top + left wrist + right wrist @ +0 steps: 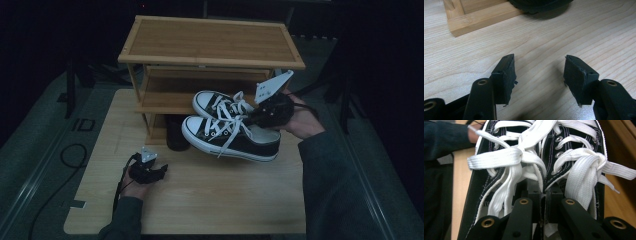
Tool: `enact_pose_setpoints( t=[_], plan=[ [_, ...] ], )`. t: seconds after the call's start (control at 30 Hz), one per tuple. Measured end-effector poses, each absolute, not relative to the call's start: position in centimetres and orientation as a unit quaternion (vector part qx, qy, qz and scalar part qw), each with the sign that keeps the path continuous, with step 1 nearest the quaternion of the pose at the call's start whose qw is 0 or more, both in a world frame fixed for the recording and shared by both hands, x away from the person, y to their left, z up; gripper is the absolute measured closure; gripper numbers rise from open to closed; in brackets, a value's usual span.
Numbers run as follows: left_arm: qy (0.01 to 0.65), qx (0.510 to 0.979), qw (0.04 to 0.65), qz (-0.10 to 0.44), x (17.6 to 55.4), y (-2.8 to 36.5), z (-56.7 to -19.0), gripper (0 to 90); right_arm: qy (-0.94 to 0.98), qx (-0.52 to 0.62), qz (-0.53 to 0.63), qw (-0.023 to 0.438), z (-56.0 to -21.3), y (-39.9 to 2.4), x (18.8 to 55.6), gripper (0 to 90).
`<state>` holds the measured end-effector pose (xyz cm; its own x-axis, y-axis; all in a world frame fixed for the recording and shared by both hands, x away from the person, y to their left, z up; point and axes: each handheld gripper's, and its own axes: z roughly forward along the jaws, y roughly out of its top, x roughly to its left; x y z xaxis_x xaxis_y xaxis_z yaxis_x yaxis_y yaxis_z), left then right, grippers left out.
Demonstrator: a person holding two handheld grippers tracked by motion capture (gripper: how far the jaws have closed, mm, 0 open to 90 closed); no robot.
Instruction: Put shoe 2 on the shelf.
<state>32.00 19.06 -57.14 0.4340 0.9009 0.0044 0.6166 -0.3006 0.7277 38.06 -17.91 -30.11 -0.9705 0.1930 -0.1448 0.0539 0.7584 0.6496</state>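
Carrying step, by the look of it: pair of shoes [232, 131] held off the table [200, 195] in front of the rack [210, 45], presumably bound for one of its shelves. Right gripper [257, 116] clamped at the shoes' inner collars, fingers nearly together, pinching the two adjoining side walls so both shoes hang as one; in the right gripper view the fingers [554, 195] sit squeezed between the two lace rows, white laces [524, 157] spilling over either side. Shoes pointing toes left in the high view, soles clear of the table, near shoe slightly lower than the far one, toes close to the rack's middle shelf. Left gripper [159, 172] resting low over the table at the left, well apart from the shoes, fingers [504, 77] spread wide with nothing between them but bare wood; rack foot [481, 20] and a dark round thing [539, 6] ahead of it. Next move likely calling for a level swing toward an open shelf, toes first, keeping the pinch firm since a slack grip on thin canvas could let one shoe slide out. Loose laces apt to snag on the shelf edge.
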Motion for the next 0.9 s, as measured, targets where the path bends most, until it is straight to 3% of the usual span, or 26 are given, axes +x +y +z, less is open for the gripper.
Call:
enact_pose_setpoints(
  t=[0.53,0.9],
  plan=[
    [0.487,0.778,0.335,0.212,32.0,19.1,-57.1,42.9,0.932,0.117,0.324,0.11,-30.5,-15.6,42.2,85.0],
    [0.487,0.778,0.335,0.212,32.0,19.1,-57.1,42.9,0.917,0.168,0.328,0.153,-30.9,-14.3,42.9,85.3]
  ],
)
